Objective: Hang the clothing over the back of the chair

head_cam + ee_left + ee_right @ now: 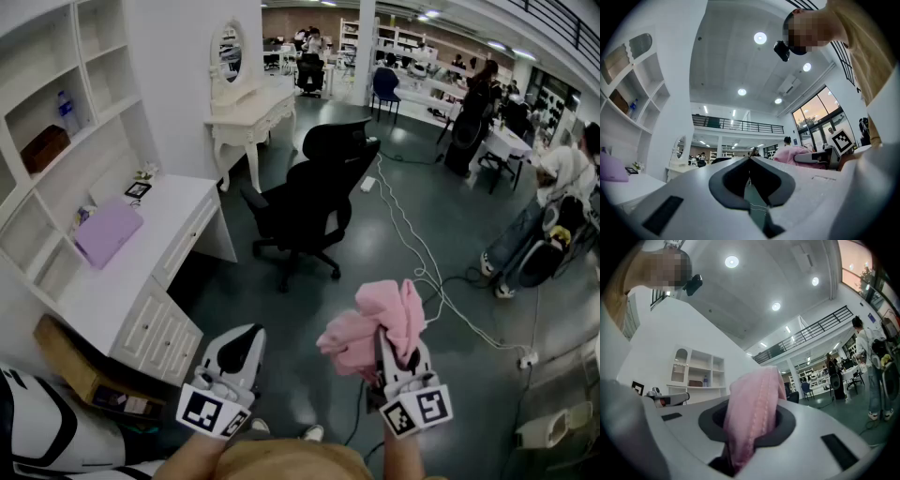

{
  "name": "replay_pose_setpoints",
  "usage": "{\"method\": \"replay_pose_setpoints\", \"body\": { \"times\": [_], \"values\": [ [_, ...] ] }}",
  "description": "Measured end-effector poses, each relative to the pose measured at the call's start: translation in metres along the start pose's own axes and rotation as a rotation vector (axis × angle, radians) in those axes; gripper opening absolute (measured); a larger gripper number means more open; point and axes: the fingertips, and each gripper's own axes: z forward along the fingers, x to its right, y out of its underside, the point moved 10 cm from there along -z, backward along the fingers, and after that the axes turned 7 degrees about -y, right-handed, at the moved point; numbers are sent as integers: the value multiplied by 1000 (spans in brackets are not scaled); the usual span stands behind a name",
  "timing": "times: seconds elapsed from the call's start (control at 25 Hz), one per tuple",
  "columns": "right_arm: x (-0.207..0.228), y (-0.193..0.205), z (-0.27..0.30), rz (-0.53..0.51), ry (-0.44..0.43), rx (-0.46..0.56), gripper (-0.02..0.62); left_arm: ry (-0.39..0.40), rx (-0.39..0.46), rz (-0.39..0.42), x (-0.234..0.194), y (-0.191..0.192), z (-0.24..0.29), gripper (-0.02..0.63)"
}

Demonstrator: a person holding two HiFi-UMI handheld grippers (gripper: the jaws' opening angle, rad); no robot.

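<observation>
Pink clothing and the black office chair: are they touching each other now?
Apart. The head view shows the pink clothing bunched in the right claw, close to the person, with bare floor between it and the black office chair.

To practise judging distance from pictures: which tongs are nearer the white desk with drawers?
Left. The left tongs, shut and empty, hang beside the white desk; the right tongs, clamping pink clothing, sit farther off.

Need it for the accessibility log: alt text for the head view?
The right gripper holds a bunched pink cloth garment above a dark green floor, the left gripper shut and empty beside it. A black swivel office chair stands ahead, a white desk at left.
</observation>
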Motion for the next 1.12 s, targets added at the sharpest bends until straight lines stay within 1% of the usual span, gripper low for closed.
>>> {"method": "replay_pose_setpoints", "body": {
  "times": [0.12,0.28,0.4,0.64,0.76,0.88,1.12],
  "values": [
    [1,-1,0,-14,6,-4,86,6,-34,20,-1,7,-2,5],
    [2,-3,-3,-6,0,6,86,-6,4,-5,2,3,1,5],
    [6,-5,-5,10,-10,16,87,-11,0,-10,2,4,4,5],
    [14,-9,-9,-7,-31,-4,87,-37,-9,-14,3,9,8,5],
    [24,-3,-14,-9,-47,-23,87,-45,-30,-1,4,18,11,5],
    [38,5,-20,-2,-37,-47,87,-66,-19,-6,7,23,15,5],
    [65,15,0,8,-33,-68,87,-93,-35,-18,-4,42,42,5]
  ]
}}
